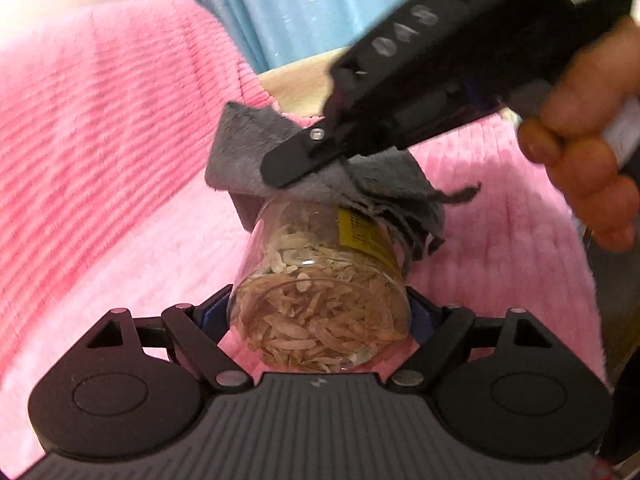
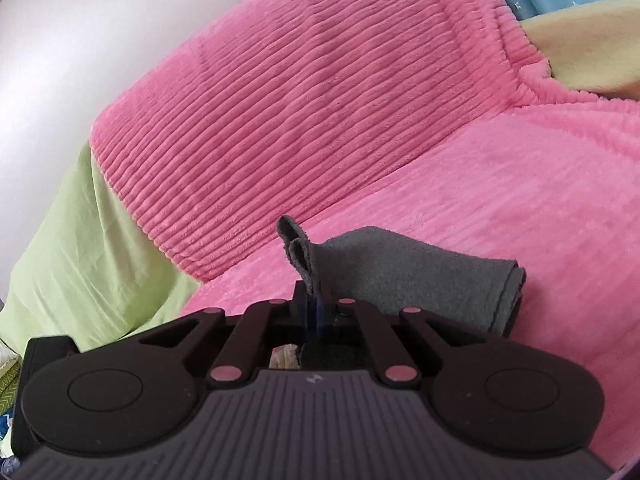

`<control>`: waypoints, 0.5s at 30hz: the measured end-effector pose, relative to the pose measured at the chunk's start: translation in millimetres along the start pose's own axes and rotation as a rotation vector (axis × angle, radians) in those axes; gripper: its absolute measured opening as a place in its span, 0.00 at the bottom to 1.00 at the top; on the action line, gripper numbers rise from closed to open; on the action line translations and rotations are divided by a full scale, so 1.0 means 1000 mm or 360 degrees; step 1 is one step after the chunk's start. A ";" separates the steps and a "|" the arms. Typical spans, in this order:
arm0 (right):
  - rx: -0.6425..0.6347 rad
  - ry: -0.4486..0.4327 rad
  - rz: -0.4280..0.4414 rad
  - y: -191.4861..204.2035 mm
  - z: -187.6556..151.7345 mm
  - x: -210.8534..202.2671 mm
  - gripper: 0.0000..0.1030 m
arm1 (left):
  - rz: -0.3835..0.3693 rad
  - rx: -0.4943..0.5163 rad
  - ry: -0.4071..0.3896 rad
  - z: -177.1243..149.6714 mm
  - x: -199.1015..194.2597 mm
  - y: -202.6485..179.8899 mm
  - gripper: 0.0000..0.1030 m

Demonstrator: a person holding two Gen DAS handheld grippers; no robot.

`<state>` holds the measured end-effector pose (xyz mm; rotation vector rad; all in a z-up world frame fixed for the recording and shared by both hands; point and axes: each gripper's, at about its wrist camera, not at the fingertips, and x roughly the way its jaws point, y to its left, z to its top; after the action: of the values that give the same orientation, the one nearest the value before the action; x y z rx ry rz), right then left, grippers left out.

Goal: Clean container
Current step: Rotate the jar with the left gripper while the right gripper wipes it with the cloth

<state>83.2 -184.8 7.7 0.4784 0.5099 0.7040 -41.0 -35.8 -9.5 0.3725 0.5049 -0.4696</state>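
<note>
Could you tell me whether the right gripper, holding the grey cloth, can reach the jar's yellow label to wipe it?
Probably yes: the grey cloth already drapes the jar beside the yellow label, nothing between.

The jar (image 1: 320, 280) lies on its side between the left tongs (image 1: 320, 312), over the blanket (image 1: 100, 160). A cloth (image 1: 320, 184) is draped on its far end, pinched by the right tongs (image 2: 314, 300). A pillow (image 2: 300, 92) sits behind.

grey cloth (image 1: 384, 184), pink ribbed blanket (image 1: 100, 128)
</note>
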 end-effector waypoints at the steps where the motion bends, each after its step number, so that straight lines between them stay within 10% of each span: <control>1: -0.0015 0.0001 -0.0008 0.001 0.001 0.000 0.01 | -0.0043 -0.0101 -0.0005 0.001 0.000 0.008 0.83; 7: 0.0016 0.0004 0.0013 -0.003 0.004 -0.001 0.01 | -0.0303 -0.0684 -0.0014 -0.005 0.002 0.050 0.84; 11: 0.0021 0.0003 0.0006 -0.003 0.002 -0.005 0.01 | -0.0278 -0.0622 -0.0018 -0.003 0.001 0.045 0.83; 15: -0.0009 0.0083 0.0111 0.006 -0.001 -0.007 0.02 | -0.0075 -0.0206 -0.0038 0.000 -0.006 0.017 0.83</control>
<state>74.6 -185.6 12.5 0.4753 0.5421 0.7860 -36.7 -20.0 -2.3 0.2310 0.5191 -0.4836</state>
